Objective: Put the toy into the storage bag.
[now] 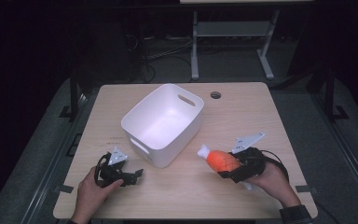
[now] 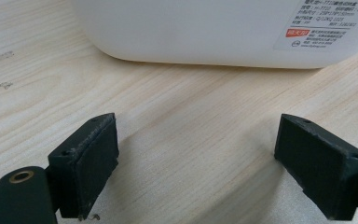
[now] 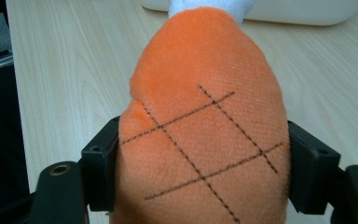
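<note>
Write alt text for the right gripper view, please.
An orange plush drumstick toy with stitched crisscross lines sits clamped between the right gripper's two black jaws. Its white tip points toward a white plastic bin on the light wooden table.

1. This looks like a lab or test room, not a home: a lone pale wood table (image 1: 242, 100) stands on grey flooring under dim light.
2. The table has a round cable hole (image 1: 215, 95) near its far edge, office-desk style.
3. Beyond the far edge, loose cables (image 1: 168, 52) trail across the floor beside a white metal frame (image 1: 233, 32).
</note>
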A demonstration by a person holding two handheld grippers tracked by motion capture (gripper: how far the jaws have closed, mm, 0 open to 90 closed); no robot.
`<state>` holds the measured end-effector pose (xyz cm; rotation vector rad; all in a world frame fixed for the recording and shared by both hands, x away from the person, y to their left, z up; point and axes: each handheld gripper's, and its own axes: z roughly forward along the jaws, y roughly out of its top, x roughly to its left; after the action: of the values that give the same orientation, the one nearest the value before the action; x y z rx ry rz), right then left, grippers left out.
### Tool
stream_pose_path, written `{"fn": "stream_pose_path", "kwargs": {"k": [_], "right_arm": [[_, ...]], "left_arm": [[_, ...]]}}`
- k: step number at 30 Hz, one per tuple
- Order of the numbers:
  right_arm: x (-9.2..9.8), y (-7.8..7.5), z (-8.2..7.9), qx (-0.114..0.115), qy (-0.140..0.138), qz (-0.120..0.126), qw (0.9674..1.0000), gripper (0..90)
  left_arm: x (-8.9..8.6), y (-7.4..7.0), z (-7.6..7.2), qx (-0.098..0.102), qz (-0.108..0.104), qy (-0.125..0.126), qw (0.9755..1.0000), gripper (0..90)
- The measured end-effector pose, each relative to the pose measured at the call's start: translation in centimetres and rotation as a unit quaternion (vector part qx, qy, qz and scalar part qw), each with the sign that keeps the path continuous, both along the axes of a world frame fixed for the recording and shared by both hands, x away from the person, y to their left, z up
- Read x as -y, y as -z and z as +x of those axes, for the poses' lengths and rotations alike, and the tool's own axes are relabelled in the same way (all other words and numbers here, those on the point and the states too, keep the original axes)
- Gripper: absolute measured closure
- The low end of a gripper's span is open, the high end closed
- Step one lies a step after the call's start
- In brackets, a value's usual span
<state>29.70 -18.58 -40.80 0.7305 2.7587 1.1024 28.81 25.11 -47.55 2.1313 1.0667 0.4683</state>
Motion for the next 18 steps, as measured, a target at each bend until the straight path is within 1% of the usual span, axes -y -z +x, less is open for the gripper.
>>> {"fn": "stream_pose_path", "kwargs": {"k": [8, 18], "right_arm": [[-0.2, -1.4, 0.6, 0.007, -0.013, 0.005, 0.9999, 26.1], [-0.5, -3.3, 1.6, 0.019, -0.020, 0.009, 0.9996, 26.1]], "left_arm": [[0.0, 0.0, 0.0, 0.000, -0.001, 0.000, 1.0000, 12.6], [0.0, 0.0, 0.0, 0.000, -0.002, -0.002, 1.0000, 12.6]]}}
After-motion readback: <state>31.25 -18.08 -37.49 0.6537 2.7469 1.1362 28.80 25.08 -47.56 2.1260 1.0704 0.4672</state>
